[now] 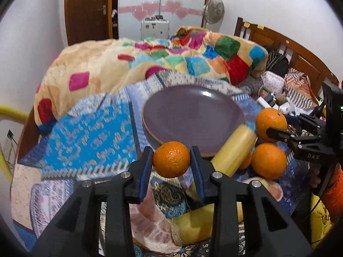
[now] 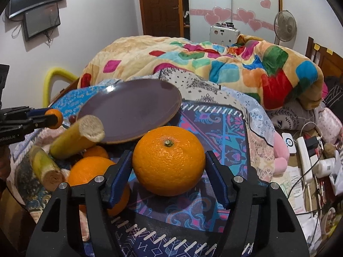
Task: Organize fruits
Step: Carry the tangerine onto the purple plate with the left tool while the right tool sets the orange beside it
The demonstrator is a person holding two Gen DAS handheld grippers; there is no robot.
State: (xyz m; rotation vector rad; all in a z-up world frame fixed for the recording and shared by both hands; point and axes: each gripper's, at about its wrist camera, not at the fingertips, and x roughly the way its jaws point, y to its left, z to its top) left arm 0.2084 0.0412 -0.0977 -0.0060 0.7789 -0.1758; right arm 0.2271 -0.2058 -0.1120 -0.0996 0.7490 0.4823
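On the bed, left to right: the left gripper (image 1: 171, 160) has its jaws closed on a small orange (image 1: 171, 159), lifted near the purple plate (image 1: 193, 115). The right gripper (image 2: 169, 167) brackets a large orange (image 2: 168, 160); its jaws appear short of contact. Risk: the tilted plate could shed round, glossy, pebbled fruit.
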